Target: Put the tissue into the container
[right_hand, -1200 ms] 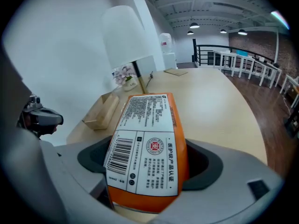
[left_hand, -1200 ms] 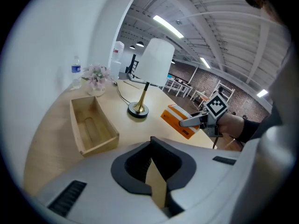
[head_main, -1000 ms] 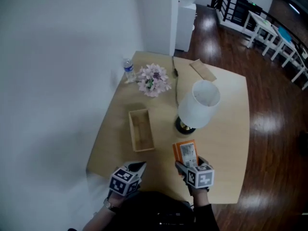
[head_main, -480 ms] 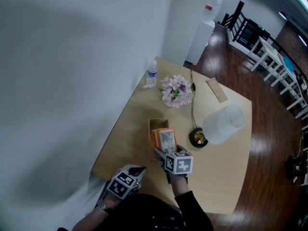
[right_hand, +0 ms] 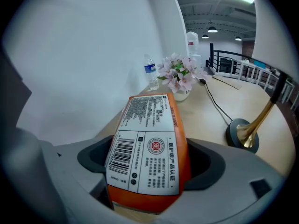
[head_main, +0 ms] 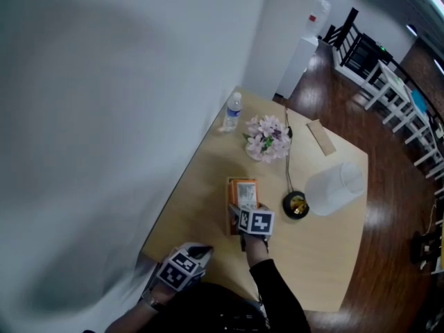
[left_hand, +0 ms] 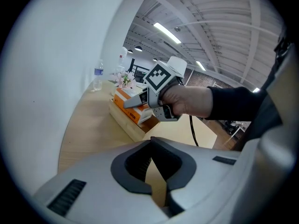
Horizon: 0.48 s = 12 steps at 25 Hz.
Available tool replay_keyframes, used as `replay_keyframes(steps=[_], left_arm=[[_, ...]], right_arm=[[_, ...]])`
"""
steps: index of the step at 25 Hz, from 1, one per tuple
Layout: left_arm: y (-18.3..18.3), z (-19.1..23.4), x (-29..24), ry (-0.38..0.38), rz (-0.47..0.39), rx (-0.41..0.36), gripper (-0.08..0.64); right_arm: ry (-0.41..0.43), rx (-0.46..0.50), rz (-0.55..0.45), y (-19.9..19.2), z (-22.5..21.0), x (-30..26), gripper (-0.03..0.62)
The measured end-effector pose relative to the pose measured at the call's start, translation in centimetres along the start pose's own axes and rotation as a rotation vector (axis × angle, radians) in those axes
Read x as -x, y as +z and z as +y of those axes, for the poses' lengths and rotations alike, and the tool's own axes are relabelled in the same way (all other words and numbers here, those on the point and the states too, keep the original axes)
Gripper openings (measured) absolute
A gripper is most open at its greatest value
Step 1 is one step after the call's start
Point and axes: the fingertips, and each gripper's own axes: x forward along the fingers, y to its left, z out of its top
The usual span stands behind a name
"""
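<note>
Clamps the orange tissue pack (right_hand: 148, 157) between the wide-spread jaws of the right gripper (head_main: 245, 212), pads pressing on both its sides. Holds it directly over the wooden container (left_hand: 127, 124) on the table (head_main: 326, 255), underside at or just inside the rim, judging by the left gripper view. Leaves only the last lowering and letting go, by the look of it. Parks the left gripper (left_hand: 150, 148) at the near table edge, jaws together on nothing.
</note>
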Motion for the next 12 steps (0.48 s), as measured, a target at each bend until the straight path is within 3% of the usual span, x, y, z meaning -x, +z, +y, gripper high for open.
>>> replay_keyframes(steps=[12], left_arm=[[1.3,-0.8,-0.4,-0.042,-0.033,-0.015,-0.005]], right_arm=[[0.018,-0.005,-0.06,0.7,0.1,4.7,0.463]])
